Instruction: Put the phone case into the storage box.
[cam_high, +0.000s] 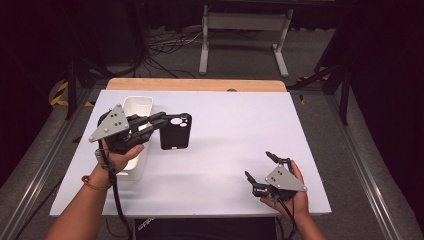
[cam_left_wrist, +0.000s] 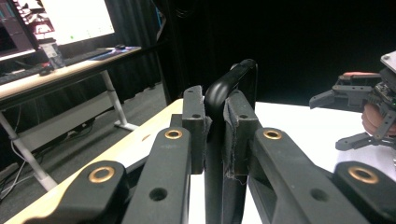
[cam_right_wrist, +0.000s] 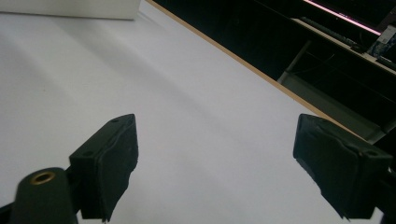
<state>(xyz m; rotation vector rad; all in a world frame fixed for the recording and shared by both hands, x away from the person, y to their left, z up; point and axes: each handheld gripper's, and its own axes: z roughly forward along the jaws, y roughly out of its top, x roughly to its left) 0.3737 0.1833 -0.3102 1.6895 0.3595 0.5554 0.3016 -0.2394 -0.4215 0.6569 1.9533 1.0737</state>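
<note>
My left gripper (cam_high: 162, 120) is shut on the edge of a black phone case (cam_high: 175, 131), held just above the white table (cam_high: 230, 125) to the right of a white tray (cam_high: 138, 103). In the left gripper view the case's rounded edge (cam_left_wrist: 224, 86) stands upright, pinched between the two pads of that gripper (cam_left_wrist: 212, 109). My right gripper (cam_high: 258, 165) rests near the table's front right corner, jaws wide apart and empty. Its own view shows the right gripper (cam_right_wrist: 229, 154) with only bare tabletop between the pads. The left gripper view also catches the right gripper (cam_left_wrist: 338, 119) farther off.
The long white tray lies at the table's left, partly under my left hand, and its wall (cam_right_wrist: 70, 9) is in the right gripper view. A wooden strip (cam_high: 195, 84) edges the far side. Beyond it are a desk frame (cam_high: 245, 22) and floor cables.
</note>
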